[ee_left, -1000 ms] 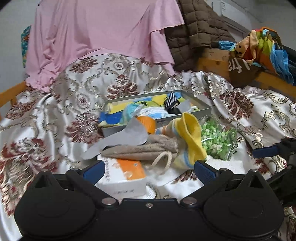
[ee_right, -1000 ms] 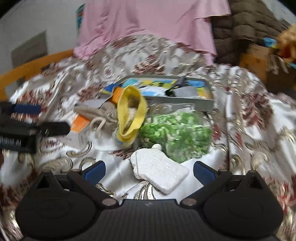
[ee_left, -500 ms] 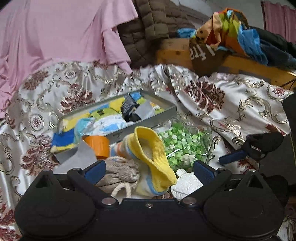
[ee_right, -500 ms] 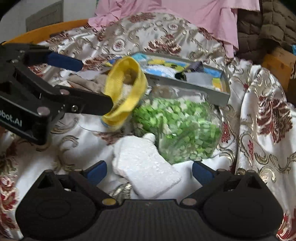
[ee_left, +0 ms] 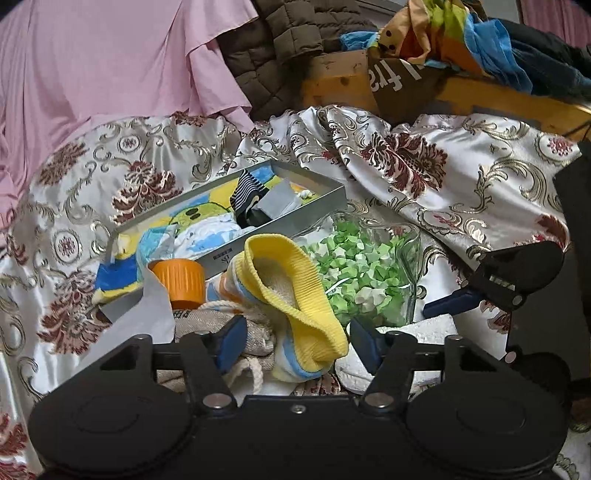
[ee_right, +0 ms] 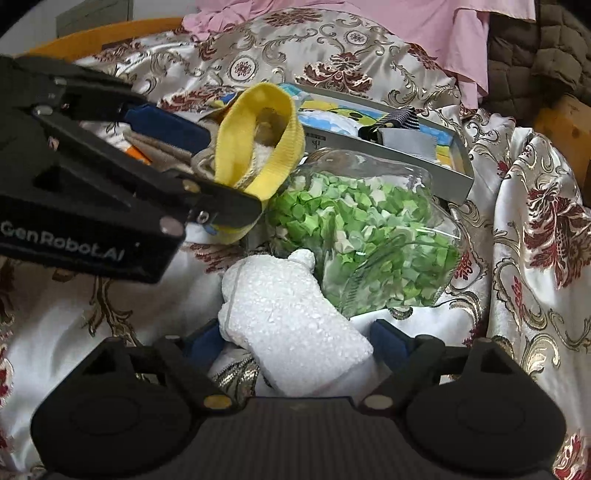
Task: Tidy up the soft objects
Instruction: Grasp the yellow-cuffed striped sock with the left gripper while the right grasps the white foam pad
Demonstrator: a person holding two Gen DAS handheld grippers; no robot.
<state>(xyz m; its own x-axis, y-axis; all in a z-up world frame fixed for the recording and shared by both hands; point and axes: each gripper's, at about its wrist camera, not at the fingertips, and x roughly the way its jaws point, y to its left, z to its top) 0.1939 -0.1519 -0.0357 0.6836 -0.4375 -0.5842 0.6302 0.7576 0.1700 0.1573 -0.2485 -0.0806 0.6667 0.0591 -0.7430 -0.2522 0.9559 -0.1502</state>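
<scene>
A yellow-cuffed striped sock (ee_left: 291,295) stands open on the patterned bedspread, also in the right wrist view (ee_right: 258,147). My left gripper (ee_left: 297,341) is open with its blue pads either side of the sock, not touching it. A white foam block (ee_right: 288,325) lies in front of a clear bag of green paper stars (ee_right: 362,229). My right gripper (ee_right: 295,343) is open around the foam block's near end. A grey tray (ee_left: 325,201) behind holds several socks and cloths.
A beige drawstring bag (ee_left: 207,325), an orange cap (ee_left: 181,277) and grey paper (ee_left: 147,314) lie left of the sock. Pink cloth (ee_left: 110,62), a brown quilted jacket (ee_left: 288,33) and colourful clothes on a wooden rail (ee_left: 461,40) stand behind.
My left gripper has moved forward and right and narrowed around the sock. My right gripper has advanced and its pads now flank the foam block.
</scene>
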